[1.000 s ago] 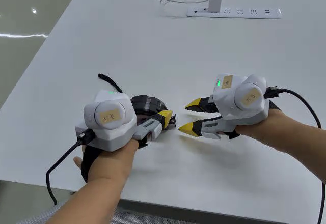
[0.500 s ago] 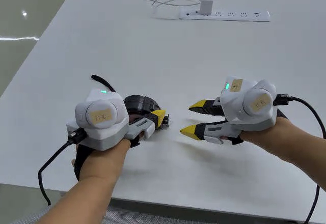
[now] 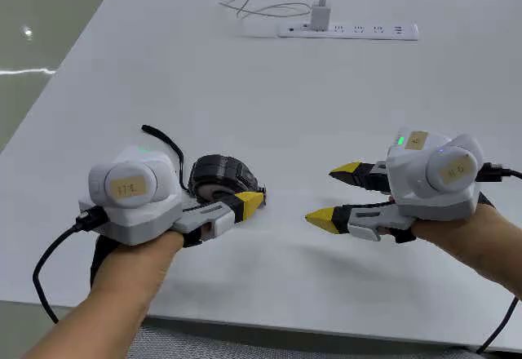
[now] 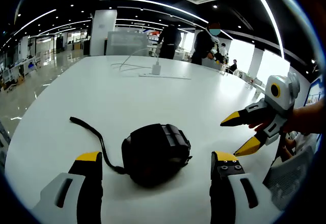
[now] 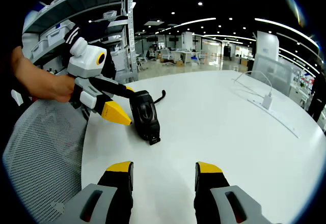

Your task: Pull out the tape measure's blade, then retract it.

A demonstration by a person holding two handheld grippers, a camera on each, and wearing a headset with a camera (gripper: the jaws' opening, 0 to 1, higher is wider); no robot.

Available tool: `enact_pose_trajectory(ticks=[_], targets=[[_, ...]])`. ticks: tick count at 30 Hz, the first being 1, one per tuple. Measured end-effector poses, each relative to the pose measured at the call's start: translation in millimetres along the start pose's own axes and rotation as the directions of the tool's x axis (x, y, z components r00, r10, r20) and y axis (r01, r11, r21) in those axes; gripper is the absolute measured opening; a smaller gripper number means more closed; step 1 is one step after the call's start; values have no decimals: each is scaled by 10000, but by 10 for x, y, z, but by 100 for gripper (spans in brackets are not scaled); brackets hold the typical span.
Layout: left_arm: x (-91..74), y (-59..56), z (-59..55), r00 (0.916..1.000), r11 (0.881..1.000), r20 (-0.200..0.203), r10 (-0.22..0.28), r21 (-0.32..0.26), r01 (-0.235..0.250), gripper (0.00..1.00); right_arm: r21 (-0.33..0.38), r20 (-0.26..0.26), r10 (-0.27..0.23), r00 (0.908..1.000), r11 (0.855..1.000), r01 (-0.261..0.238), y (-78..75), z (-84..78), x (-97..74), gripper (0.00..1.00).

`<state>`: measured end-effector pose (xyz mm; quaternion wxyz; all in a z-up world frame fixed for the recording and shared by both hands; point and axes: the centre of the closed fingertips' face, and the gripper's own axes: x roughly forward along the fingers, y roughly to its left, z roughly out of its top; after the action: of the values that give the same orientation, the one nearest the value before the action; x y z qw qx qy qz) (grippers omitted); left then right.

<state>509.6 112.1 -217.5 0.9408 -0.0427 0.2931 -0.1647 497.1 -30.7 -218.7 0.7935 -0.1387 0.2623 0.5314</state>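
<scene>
A black tape measure (image 3: 220,178) lies on the white table (image 3: 269,98), its blade in and its black wrist strap (image 3: 161,139) trailing to the left. My left gripper (image 3: 236,192) is open, one finger on each side of the case without pressing on it; in the left gripper view the tape measure (image 4: 155,150) sits between and just ahead of the left gripper (image 4: 157,158) tips. My right gripper (image 3: 334,193) is open and holds nothing, a short gap to the right of the case. In the right gripper view the tape measure (image 5: 145,114) stands ahead of the right gripper (image 5: 164,167).
A white power strip (image 3: 351,29) with a plugged-in charger (image 3: 318,15) and a loose white cable lies at the far side of the table. The table's near edge runs just below both hands. A mesh chair (image 5: 41,147) stands beside the table. People stand in the background (image 4: 206,43).
The right gripper has drawn away to the right, so the gap between it and the tape measure has widened. The left gripper stays at the case. The head camera has shifted.
</scene>
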Motion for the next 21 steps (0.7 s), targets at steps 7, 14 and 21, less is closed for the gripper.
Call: enact_pose_trajectory(ticks=[7, 14, 21], targets=[[-112, 1, -51, 9985, 9982, -305, -448, 376, 459, 91, 599, 78, -592, 9982, 9965, 586, -21, -46, -178, 53], [-213, -5, -54, 9954, 9952, -420, -860, 439, 879, 96, 963, 7, -961, 9954, 9908, 956, 38, -90, -357, 58], [-334, -13, -20, 9919, 9910, -439, -1189, 567, 1213, 95, 1762, 130, -1564, 9876, 9726, 1518, 50, -76, -592, 64]])
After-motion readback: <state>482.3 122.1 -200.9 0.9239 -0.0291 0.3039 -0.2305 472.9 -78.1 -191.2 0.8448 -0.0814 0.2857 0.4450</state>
